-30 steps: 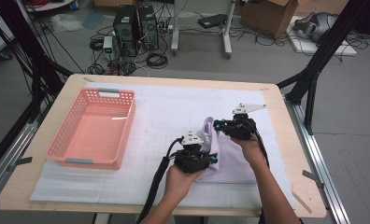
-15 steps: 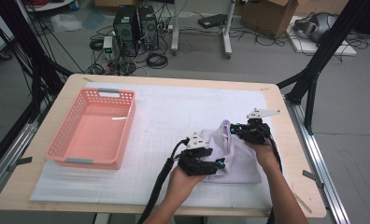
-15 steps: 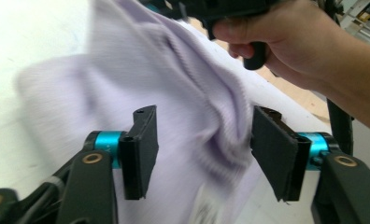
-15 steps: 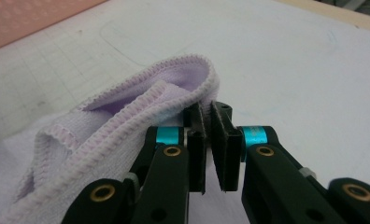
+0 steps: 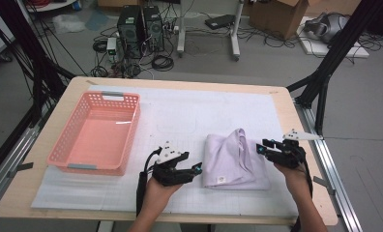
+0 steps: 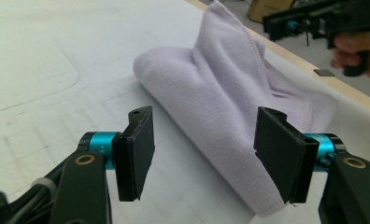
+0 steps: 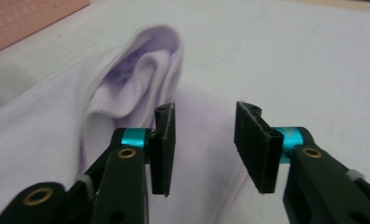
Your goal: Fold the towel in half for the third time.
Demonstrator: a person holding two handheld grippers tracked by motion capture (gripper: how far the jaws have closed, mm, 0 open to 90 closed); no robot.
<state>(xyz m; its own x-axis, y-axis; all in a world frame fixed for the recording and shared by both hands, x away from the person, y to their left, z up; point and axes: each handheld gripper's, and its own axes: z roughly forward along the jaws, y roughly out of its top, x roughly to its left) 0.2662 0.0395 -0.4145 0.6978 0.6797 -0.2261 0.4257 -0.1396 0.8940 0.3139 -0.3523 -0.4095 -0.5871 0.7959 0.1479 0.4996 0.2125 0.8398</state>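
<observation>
Lilac cloth (image 5: 234, 159) lay folded on the worktop (image 5: 286, 104) between the two grippers. Left gripper (image 5: 195, 168), just beside its near-left edge, had just been opening, nothing clamped. Right gripper (image 5: 260, 146), at its right edge, had likewise just been opening, empty. Farther left sat a pink basket (image 5: 64, 152).

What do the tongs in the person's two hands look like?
Both the left tongs and the right tongs are black with teal collars behind flat black pads, brass rivets, grey three-cornered top plates and trailing black cables. No sleeves are visible.
</observation>
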